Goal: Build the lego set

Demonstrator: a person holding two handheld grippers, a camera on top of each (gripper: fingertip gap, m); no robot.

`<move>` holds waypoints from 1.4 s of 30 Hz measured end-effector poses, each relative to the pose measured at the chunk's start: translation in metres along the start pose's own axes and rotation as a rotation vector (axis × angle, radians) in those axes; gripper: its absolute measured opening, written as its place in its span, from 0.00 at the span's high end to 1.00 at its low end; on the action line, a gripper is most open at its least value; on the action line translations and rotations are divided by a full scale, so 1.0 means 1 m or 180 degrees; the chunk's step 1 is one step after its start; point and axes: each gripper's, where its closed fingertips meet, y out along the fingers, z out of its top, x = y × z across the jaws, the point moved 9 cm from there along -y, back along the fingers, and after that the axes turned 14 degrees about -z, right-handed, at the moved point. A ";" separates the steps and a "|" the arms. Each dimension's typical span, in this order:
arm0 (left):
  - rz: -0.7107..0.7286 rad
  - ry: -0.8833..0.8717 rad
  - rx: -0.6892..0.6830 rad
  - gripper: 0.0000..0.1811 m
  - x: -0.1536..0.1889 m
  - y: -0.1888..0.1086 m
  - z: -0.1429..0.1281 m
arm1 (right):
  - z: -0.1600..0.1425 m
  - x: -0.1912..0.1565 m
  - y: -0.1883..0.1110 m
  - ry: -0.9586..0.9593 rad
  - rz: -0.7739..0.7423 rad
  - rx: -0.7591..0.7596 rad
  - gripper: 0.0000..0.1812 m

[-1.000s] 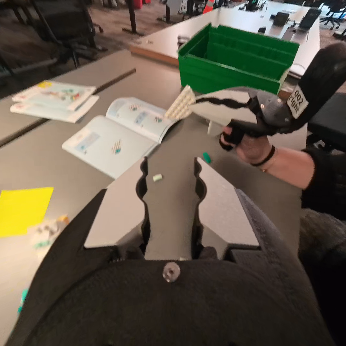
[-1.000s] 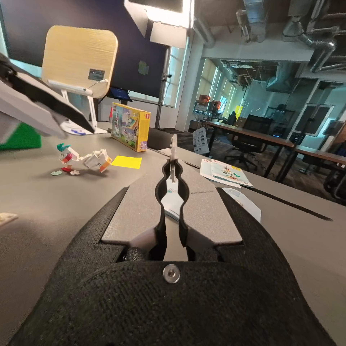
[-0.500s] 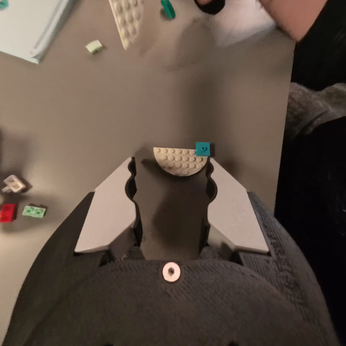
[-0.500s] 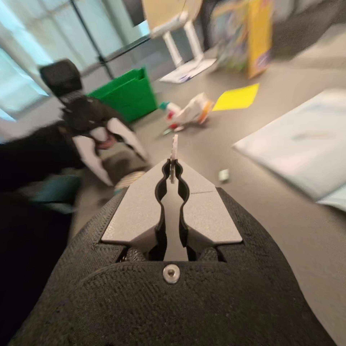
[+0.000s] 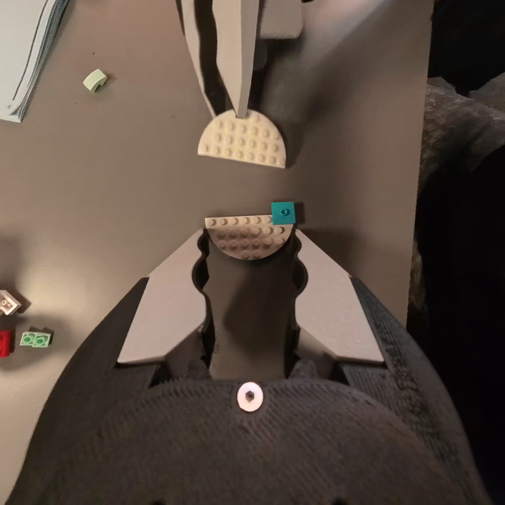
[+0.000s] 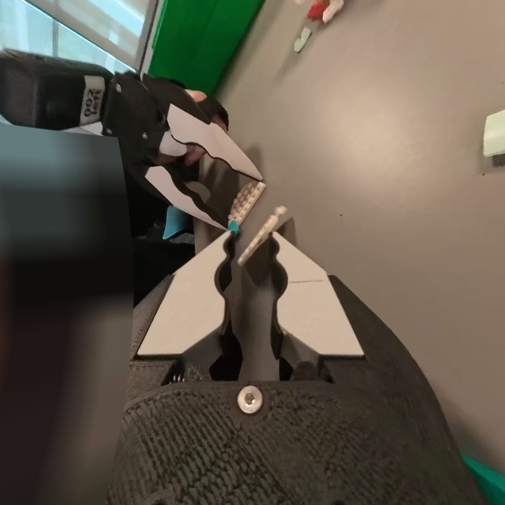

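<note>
A tan half-round plate (image 5: 247, 240) with a teal tile (image 5: 283, 213) on one corner lies on the grey table near its edge. My left gripper (image 5: 248, 232) has one finger at each end of this plate, touching it; the right wrist view shows the same (image 6: 244, 203), with plate (image 6: 247, 200) and tile (image 6: 234, 226). A second tan half-round plate (image 5: 241, 144) lies just beyond, its straight edge facing the first. My right gripper (image 5: 229, 114) comes from above with its tips at the curved edge. In its own view (image 6: 251, 235) the jaws stand apart and the plate (image 6: 262, 235) leans loose between them.
A pale green curved brick (image 5: 95, 81) and an instruction booklet (image 5: 24, 54) lie to the left. White (image 5: 8, 306), red (image 5: 4, 345) and green (image 5: 37, 340) bricks sit at the far left. The table edge (image 5: 420, 191) runs close on the right. A green bin (image 6: 202, 41) stands behind. The gap from one gripper's tips to the other's is roughly 8 centimeters.
Both grippers came down to the table. My left jaws narrowed onto the plate with the teal tile. My right gripper set its plate down next to it and its jaws opened.
</note>
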 end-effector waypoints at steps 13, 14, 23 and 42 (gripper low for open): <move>0.0962 0.0920 -0.0023 0.68 0.006 0.005 0.012 | 0.014 -0.017 0.014 -0.0379 0.0247 0.0538 0.79; 0.1028 0.1009 -0.0020 0.68 0.007 0.006 0.013 | 0.013 -0.017 0.018 -0.0393 0.0181 0.0496 0.79; 0.1199 0.1314 0.0323 0.66 0.018 0.003 0.032 | 0.011 -0.024 0.023 -0.0468 0.0429 0.0433 0.98; 0.1011 0.0914 0.1096 0.98 0.013 -0.025 0.021 | 0.008 -0.035 0.003 -0.2052 -0.0627 0.1010 0.82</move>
